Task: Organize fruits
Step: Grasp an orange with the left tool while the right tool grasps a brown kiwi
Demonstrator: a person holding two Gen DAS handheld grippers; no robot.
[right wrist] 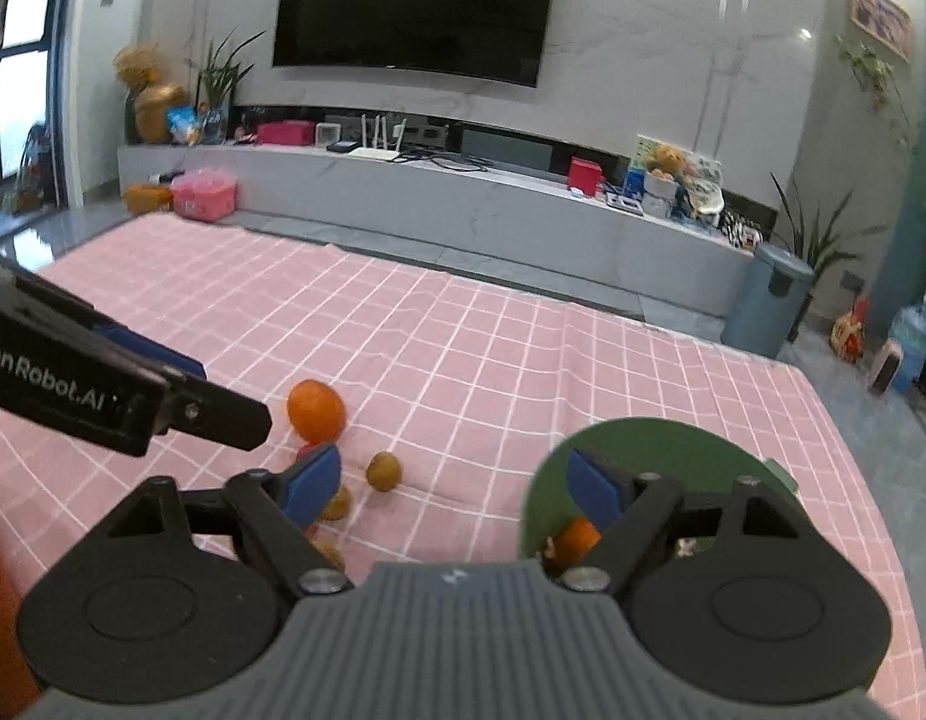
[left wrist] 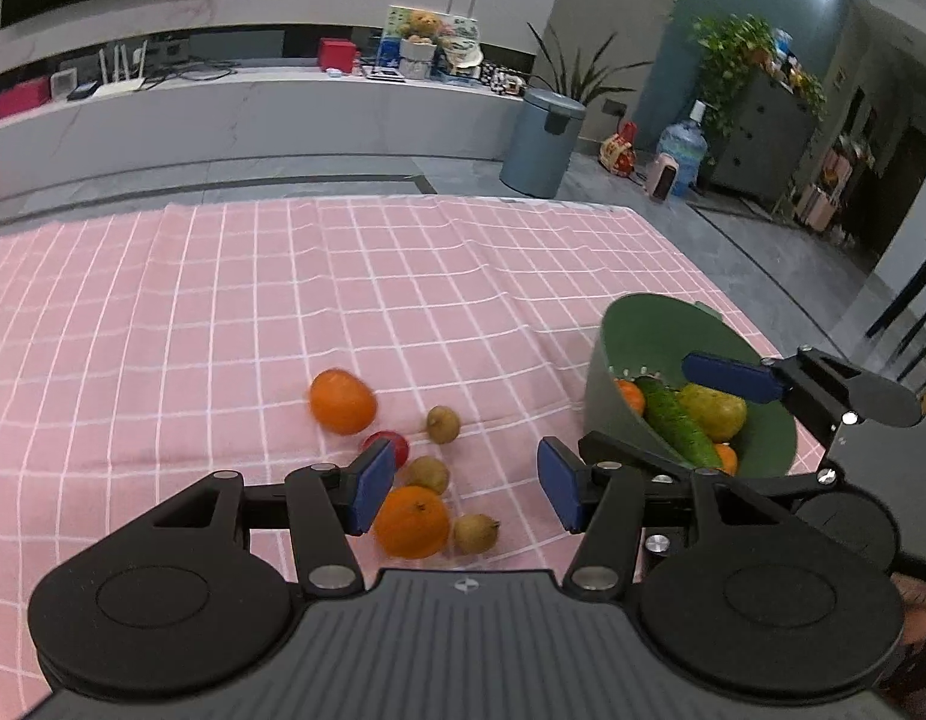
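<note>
The left hand-held gripper (left wrist: 466,489) is hovering wide open and empty over loose fruit on the table (left wrist: 222,300); nearest is an orange (left wrist: 412,521) (just below its pads). It should be straddling it squarely before closing. The right hand-held gripper (right wrist: 453,489), also wide, is pointing level over the bowl (left wrist: 655,336).

Marble wall (right wrist: 673,60), black TV (right wrist: 414,6), long grey console (right wrist: 463,210), grey floor tiles (left wrist: 763,240), window (right wrist: 18,60) left.
</note>
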